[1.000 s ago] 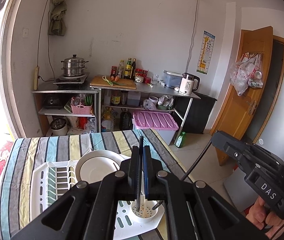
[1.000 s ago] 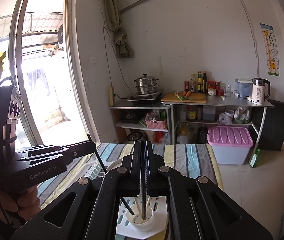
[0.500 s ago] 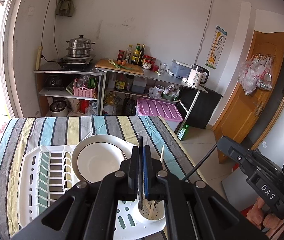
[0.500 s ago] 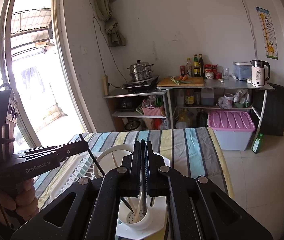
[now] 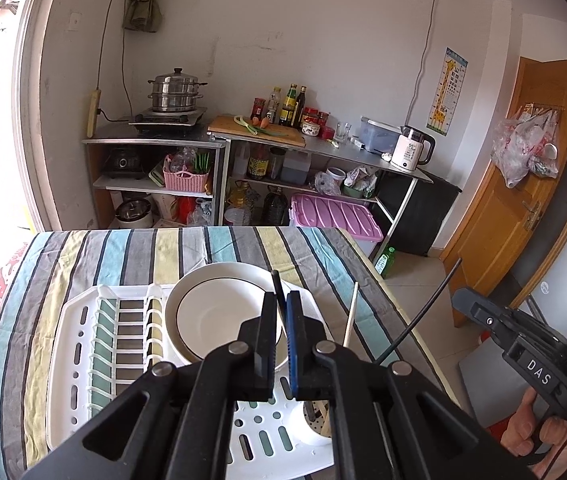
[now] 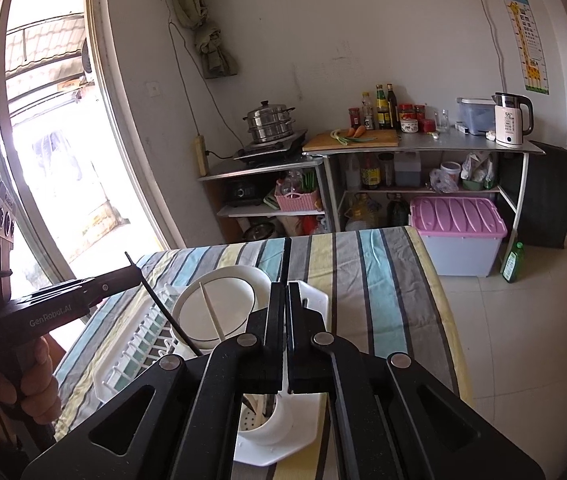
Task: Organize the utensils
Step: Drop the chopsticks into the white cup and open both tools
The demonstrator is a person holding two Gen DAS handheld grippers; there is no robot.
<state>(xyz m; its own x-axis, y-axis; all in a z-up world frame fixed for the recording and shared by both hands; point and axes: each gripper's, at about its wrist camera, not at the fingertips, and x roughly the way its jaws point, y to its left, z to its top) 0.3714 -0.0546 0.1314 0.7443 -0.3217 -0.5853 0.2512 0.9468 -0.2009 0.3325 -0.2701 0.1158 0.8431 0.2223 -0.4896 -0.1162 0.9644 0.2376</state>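
Note:
A white dish rack (image 5: pixel 83 344) lies on the striped table and carries a white plate (image 5: pixel 219 312). At its near corner stands a white utensil cup (image 5: pixel 315 424), also in the right wrist view (image 6: pixel 271 420). A pale chopstick (image 5: pixel 350 316) stands in the cup. My left gripper (image 5: pixel 281 308) is shut on a black chopstick (image 5: pixel 276 284) above the cup; the same stick shows in the right wrist view (image 6: pixel 167 312). My right gripper (image 6: pixel 285 300) is shut on another black chopstick (image 6: pixel 285 258), which slants in the left wrist view (image 5: pixel 419 316).
The striped tablecloth (image 5: pixel 131 252) covers the table; its right edge (image 5: pixel 387 292) drops to the tiled floor. Kitchen shelves (image 5: pixel 219 168) and a pink-lidded bin (image 5: pixel 335 216) stand behind. A wooden door (image 5: pixel 523 208) is at the right.
Both grippers have tilted down and moved over the rack. More of the plate and table now shows. The pale chopstick has come into view in the cup.

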